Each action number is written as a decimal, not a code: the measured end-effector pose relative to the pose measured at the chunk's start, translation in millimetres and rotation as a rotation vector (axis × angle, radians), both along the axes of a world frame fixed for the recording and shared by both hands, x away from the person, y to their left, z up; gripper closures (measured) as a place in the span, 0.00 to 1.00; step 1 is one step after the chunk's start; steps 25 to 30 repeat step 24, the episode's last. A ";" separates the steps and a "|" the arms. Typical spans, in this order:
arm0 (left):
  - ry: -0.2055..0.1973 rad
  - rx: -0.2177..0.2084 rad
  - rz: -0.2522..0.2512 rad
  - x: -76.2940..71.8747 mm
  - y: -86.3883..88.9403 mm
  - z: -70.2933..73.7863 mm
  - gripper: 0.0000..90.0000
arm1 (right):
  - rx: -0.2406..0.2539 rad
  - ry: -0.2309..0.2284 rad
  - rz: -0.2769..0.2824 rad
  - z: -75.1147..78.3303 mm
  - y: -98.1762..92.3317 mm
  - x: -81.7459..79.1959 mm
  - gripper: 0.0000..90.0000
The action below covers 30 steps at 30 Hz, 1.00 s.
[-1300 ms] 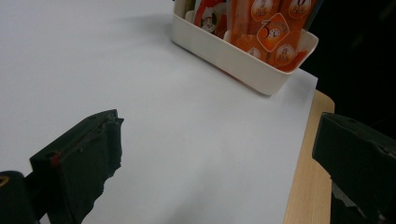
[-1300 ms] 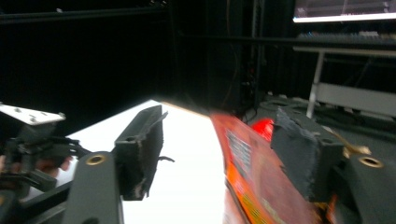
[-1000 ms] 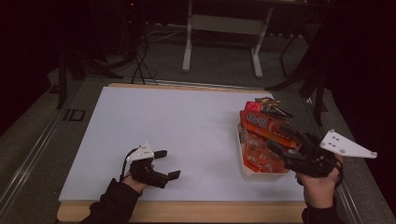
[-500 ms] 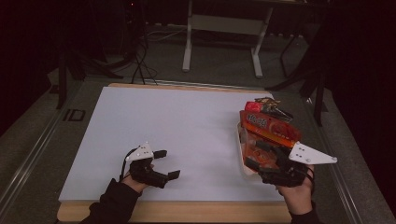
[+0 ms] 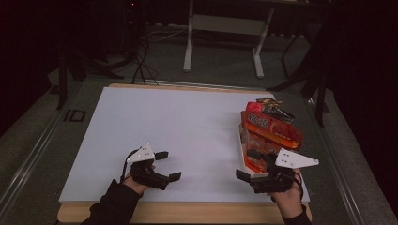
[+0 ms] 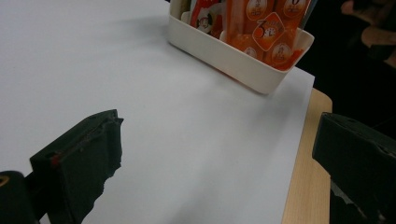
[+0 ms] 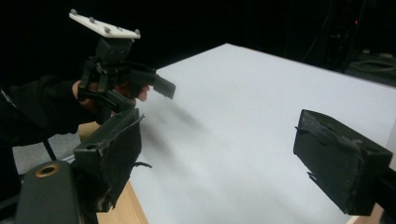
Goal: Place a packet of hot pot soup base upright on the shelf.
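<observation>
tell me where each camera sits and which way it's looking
High view: above the person's side, looking forward and down on the white table; both forearms, left gripper and right gripper show.
Left gripper view: rides on the left gripper, looking across the table at the cream bin of snack packets.
Right gripper view: rides on the right gripper, open and empty, facing the other hand's gripper.
The high and left gripper views share the bin.

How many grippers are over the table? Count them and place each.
2. The left gripper rests near the table's front edge, jaws open. The right gripper sits at the near end of the white snack bin, jaws open.
</observation>
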<state>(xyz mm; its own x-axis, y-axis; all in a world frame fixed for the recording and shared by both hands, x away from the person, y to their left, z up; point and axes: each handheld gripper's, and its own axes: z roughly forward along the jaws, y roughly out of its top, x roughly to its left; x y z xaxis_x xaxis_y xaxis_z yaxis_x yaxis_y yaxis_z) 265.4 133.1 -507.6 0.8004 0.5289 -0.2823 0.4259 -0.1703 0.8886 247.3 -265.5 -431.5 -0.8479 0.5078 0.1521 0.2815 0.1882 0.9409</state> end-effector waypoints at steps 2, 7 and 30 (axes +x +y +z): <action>-0.002 0.000 -0.001 -0.4 -0.2 0.0 0.02 | -0.023 0.005 0.005 -6.7 2.0 0.9 0.17; -0.002 -0.009 -0.004 -0.4 -0.6 -0.7 0.02 | -0.045 0.031 0.016 -18.8 4.9 4.9 0.17; -0.009 0.006 -0.023 -2.6 -5.5 -4.5 0.02 | -0.180 0.034 0.019 -36.7 10.7 10.8 0.17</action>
